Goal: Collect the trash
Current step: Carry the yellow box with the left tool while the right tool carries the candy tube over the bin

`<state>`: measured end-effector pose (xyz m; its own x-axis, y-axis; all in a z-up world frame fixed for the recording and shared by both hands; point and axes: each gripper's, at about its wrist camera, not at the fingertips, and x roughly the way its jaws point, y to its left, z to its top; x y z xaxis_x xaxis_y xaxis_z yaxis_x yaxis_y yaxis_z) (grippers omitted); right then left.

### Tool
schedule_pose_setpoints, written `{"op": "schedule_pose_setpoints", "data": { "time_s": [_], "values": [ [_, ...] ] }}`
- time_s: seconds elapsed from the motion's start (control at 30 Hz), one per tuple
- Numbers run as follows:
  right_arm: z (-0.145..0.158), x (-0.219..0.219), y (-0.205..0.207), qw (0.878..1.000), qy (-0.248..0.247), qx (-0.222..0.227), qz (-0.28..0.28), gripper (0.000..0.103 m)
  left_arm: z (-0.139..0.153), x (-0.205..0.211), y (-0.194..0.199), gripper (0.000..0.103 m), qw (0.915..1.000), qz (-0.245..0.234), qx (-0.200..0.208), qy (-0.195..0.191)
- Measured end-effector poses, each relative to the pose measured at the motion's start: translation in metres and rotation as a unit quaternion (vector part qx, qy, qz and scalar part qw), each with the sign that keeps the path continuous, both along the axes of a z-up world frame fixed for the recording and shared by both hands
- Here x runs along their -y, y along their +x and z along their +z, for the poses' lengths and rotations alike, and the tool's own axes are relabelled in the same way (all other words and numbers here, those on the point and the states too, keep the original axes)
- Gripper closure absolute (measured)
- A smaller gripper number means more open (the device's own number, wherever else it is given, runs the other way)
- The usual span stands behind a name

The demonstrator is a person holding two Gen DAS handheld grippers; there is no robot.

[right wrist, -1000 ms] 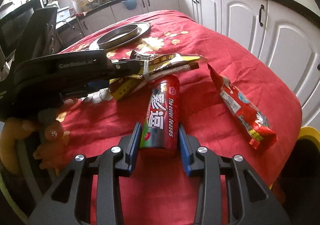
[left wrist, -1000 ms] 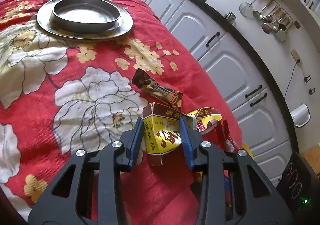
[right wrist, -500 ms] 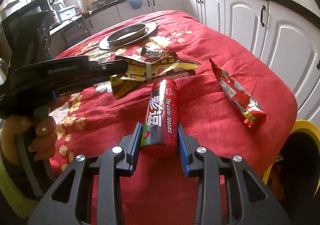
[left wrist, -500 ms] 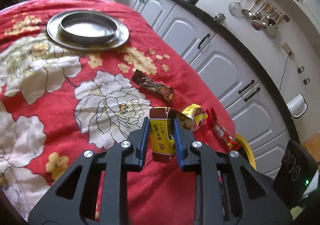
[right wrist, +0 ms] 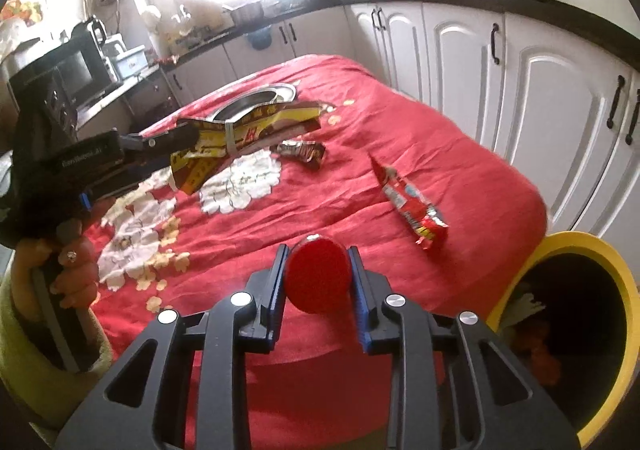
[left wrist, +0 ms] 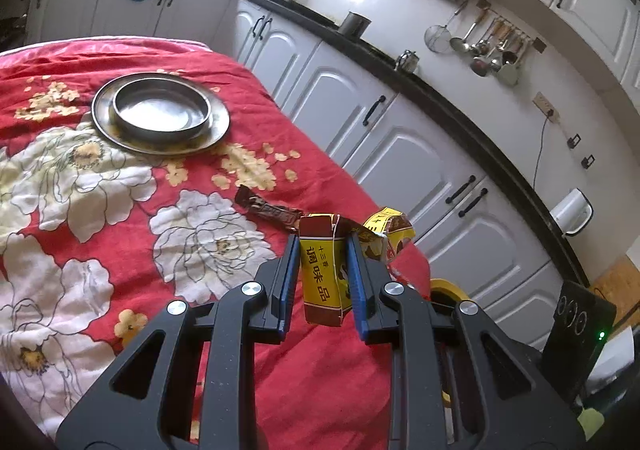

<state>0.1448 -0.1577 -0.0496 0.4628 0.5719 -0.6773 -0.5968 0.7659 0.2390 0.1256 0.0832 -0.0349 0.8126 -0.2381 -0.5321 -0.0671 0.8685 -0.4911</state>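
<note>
Above the red floral tablecloth, the left gripper is clamping a flattened yellow seasoning box, while the right gripper, jaws just closing, is gripping a red can beside the yellow bin. A chocolate bar wrapper and a red snack packet are lying uncollected on the cloth.
</note>
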Motion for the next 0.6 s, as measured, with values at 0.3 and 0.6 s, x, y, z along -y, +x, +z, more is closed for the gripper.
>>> {"op": "schedule_pose_setpoints", "data": {
  "time_s": [0.3, 0.6],
  "values": [
    [0.023, 0.037, -0.001, 0.999, 0.020, 0.018, -0.042, 0.076, 0.013, 0.022, -0.003, 0.086, 0.9995, -0.024, 0.016, 0.011],
    [0.036, 0.083, 0.001, 0.994, 0.038, 0.026, -0.102, 0.076, 0.017, 0.049, 0.000, 0.086, 0.9981, -0.052, 0.023, 0.024]
  ]
}}
